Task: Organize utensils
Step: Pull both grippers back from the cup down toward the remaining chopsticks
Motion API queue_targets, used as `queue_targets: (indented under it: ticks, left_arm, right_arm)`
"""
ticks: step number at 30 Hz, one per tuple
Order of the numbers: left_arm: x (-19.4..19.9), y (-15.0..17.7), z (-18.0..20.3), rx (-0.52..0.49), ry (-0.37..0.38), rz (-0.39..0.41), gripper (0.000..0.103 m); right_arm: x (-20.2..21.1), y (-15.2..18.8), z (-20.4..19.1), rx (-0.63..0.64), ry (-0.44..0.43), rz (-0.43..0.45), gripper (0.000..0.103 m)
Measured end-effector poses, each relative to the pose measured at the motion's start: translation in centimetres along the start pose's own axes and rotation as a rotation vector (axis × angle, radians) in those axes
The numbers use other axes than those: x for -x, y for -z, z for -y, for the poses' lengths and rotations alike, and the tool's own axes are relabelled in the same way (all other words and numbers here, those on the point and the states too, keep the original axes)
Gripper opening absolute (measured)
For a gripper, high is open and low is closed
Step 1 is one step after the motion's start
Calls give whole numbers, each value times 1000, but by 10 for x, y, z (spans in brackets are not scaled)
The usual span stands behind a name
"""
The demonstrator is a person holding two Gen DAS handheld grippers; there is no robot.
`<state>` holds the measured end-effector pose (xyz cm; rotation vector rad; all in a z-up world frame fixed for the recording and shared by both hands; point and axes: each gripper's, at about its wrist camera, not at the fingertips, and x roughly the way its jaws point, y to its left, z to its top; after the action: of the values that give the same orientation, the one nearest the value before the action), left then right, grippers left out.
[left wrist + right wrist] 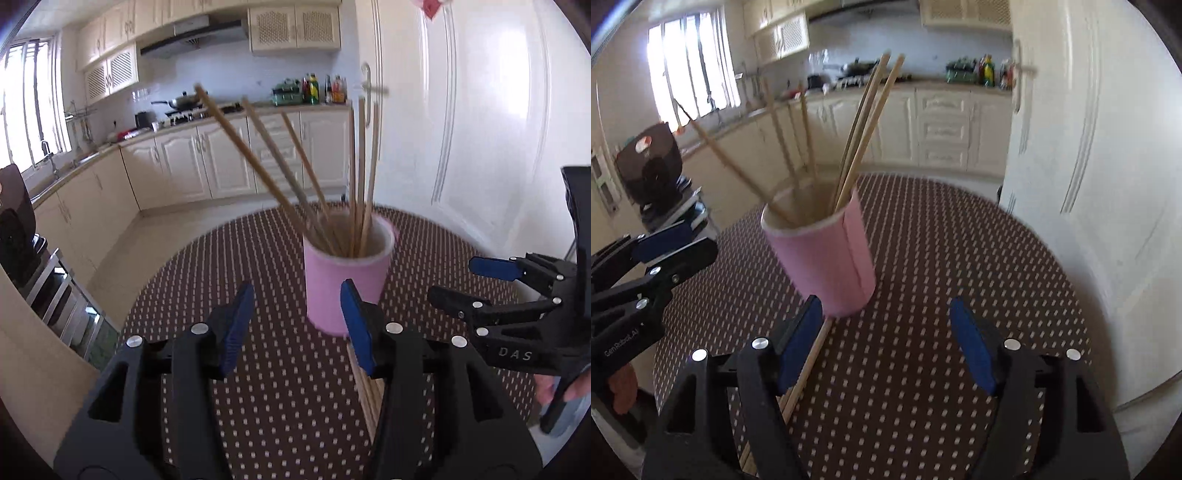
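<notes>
Cup: I see a pink cup (347,284) standing upright on the dotted tablecloth (258,387), near the table's middle.
Cup contents: a bundle of chopsticks (321,192), tips down inside; in my left view some lean toward 11 o'clock, others stand near 12.
Loose chopsticks: a pair (805,369) lies flat on the cloth, one end touching the cup's base; in my right view its long axis runs from 1 o'clock down to 7.
Left gripper (299,325): jaws spread apart, holding nothing, cup at 12 to 1 o'clock just ahead.
Right gripper (890,339): jaws wide apart, empty; the loose pair passes just beside its left pad (798,347).
Surroundings: kitchen cabinets (207,162) beyond, white door (461,129) at 2 o'clock.
</notes>
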<state>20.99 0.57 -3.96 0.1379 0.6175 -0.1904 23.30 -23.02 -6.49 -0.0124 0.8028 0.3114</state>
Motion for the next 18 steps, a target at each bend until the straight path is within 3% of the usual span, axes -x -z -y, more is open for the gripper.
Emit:
queue_targets:
  ticks: [5, 10, 18]
  left_arm:
    - [0, 16, 8, -82, 7, -69, 49]
    - [-1, 27, 13, -122, 34, -148, 49]
    - [-18, 41, 10, -113, 82, -362, 51]
  right_arm:
    - [-12, 9, -13, 40, -48, -175, 68]
    - [-23, 14, -29, 83, -63, -295, 68]
    - [-49, 25, -44, 58, -120, -523, 62]
